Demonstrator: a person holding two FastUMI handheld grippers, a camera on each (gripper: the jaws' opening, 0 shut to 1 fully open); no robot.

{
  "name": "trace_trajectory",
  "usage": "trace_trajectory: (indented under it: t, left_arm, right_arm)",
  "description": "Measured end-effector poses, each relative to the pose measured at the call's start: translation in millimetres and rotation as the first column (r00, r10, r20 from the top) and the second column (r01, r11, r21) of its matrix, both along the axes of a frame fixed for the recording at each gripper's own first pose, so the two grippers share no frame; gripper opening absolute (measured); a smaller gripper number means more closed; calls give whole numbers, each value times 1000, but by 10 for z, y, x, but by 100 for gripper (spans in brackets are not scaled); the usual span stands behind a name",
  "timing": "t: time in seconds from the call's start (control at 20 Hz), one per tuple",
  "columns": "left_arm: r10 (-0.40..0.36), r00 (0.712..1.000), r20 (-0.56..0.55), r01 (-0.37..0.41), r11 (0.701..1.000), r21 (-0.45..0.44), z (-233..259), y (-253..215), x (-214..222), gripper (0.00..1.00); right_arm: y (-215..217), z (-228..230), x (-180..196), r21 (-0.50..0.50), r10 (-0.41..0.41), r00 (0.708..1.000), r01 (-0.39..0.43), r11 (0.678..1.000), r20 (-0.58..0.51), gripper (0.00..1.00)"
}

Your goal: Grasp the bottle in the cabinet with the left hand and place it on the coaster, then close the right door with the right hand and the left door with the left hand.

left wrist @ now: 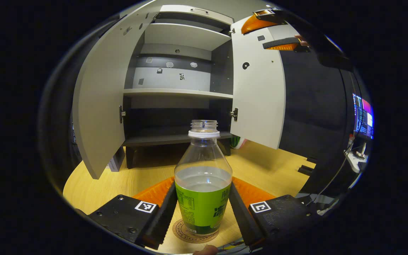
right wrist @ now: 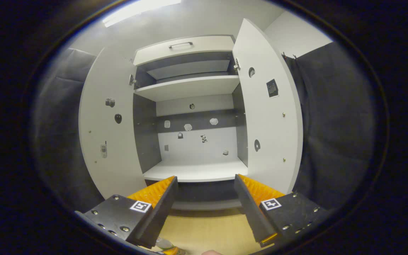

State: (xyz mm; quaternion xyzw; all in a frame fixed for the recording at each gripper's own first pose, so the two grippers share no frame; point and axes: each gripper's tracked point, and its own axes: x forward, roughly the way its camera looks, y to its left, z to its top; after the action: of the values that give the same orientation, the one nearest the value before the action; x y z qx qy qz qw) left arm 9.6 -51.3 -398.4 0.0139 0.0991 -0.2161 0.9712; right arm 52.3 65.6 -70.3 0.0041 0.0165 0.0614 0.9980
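Note:
A clear bottle (left wrist: 203, 198) with a green label and no cap stands upright on a round brown coaster (left wrist: 186, 235) on the wooden table. My left gripper (left wrist: 203, 184) is around it, and both fingers touch the bottle's sides at label height. The white cabinet behind has its left door (left wrist: 101, 106) and right door (left wrist: 260, 92) swung wide open. My right gripper (right wrist: 205, 180) is open and holds nothing, facing the cabinet's shelves. It also appears high by the top of the right door, as the right gripper (left wrist: 278, 32). The bottle's top (right wrist: 163, 243) peeks in at the bottom edge of the right gripper view.
The cabinet shelves (right wrist: 197, 170) are bare apart from small stickers on the back wall. A drawer with a handle (right wrist: 181, 44) sits on top. The wooden table (left wrist: 267, 166) stretches in front of the cabinet. A lit monitor (left wrist: 364, 117) stands far right.

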Motion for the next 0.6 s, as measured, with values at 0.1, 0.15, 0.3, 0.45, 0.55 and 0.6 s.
trace_trajectory:
  t: [0.1, 0.15, 0.3, 0.45, 0.55, 0.6]
  left_arm:
    - [-3, 1000, 9, 3, 1000, 15, -32, 20, 18, 82]
    - [-3, 1000, 7, 3, 1000, 23, -42, 39, 20, 82]
    - [-7, 1000, -2, 7, 999, 43, -89, 85, 37, 82]
    - [-4, 1000, -9, 4, 998, 68, -68, 134, 47, 83]
    - [-4, 1000, -9, 5, 996, 84, -35, 159, 56, 84]
    - [-4, 1000, -17, 5, 996, 85, -30, 162, 57, 84]
  right_arm:
    - [54, -3, 45, 3, 3, 1000, -3, 1000, 4, 97]
    - [74, -7, 62, 4, 4, 1000, -4, 1000, 6, 97]
    - [121, -82, 95, 3, 6, 1000, -6, 1000, -9, 97]
    - [137, -134, 109, -3, 6, 1000, -6, 1000, -23, 97]
    - [123, -145, 100, -9, 2, 1000, -2, 1000, -25, 97]
    - [113, -146, 85, -12, 1, 1000, -2, 1000, -24, 93]
